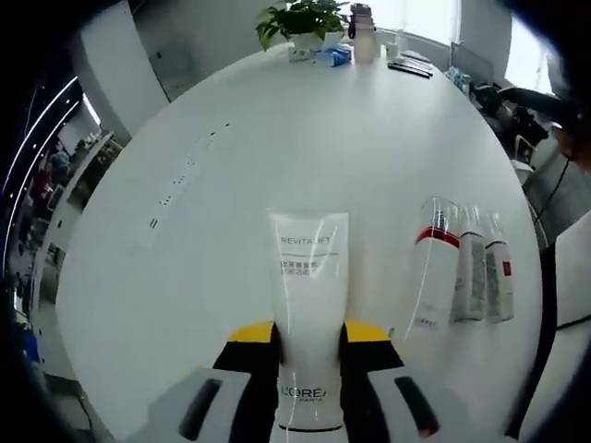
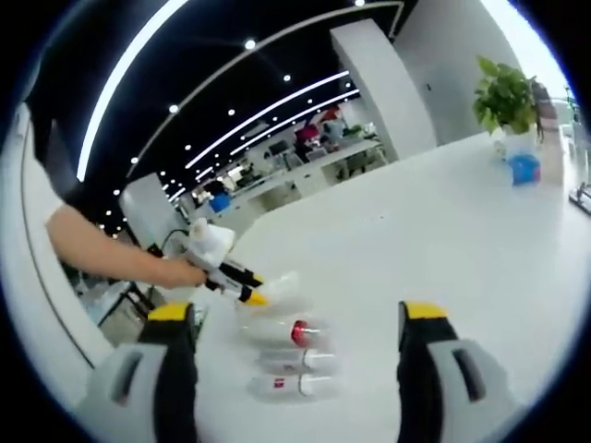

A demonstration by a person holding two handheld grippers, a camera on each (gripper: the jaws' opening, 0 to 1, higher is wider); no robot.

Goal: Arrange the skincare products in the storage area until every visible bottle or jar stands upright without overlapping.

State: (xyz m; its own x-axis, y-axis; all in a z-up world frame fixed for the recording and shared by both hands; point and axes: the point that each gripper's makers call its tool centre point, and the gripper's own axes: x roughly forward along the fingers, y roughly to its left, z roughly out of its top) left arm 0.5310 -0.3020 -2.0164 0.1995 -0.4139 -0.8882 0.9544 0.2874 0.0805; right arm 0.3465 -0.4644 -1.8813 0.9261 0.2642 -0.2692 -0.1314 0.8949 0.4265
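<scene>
My left claw (image 1: 309,346) is clamped on the white tube (image 1: 309,305), which lies on the white tabletop (image 1: 277,166). Just right of it three bottles (image 1: 466,268) lie side by side. My right claw (image 2: 297,323) is apart, holding nothing. A plant (image 1: 303,20) stands far.

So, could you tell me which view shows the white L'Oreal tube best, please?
The left gripper view: the white tube lies close up between the left gripper jaws, its lettering readable. In the right gripper view the tube is small and blurred, at the left gripper's yellow tips.
</scene>
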